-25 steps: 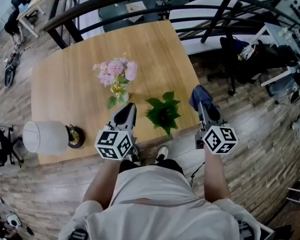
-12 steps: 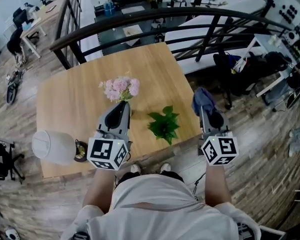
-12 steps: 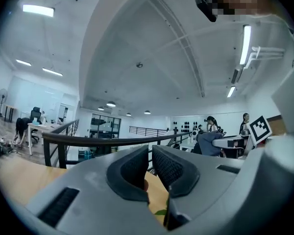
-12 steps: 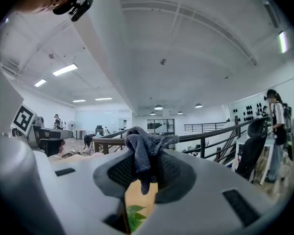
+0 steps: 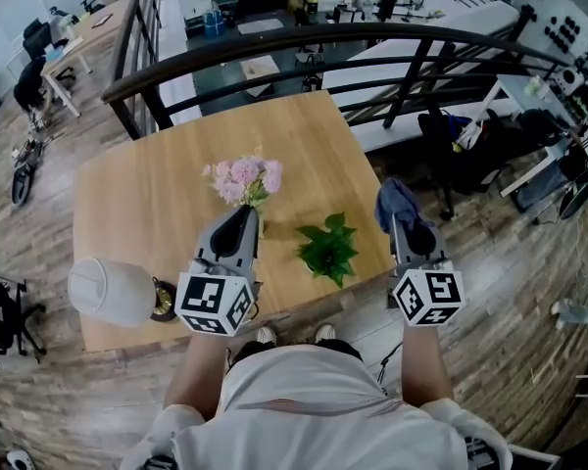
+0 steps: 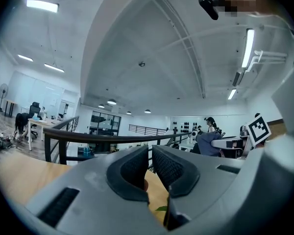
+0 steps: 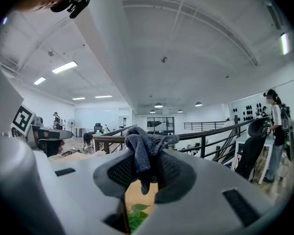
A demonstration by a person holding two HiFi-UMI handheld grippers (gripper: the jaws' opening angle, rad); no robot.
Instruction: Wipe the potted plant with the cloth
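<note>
A small green potted plant stands near the front edge of the wooden table. To its right, raised above the table's corner, my right gripper is shut on a dark blue-grey cloth; the cloth bunches out over the jaws in the right gripper view. My left gripper hovers left of the plant, in front of the flower vase, with its jaws nearly together and nothing between them. Both grippers point up and forward, away from the tabletop.
A vase of pink flowers stands just behind the left gripper. A white lamp lies at the table's front left. A black railing curves behind the table, and a chair with bags sits to the right.
The view has shifted so the table sits lower in the picture. Both grippers have risen slightly toward the camera; the cloth stays in the right gripper.
</note>
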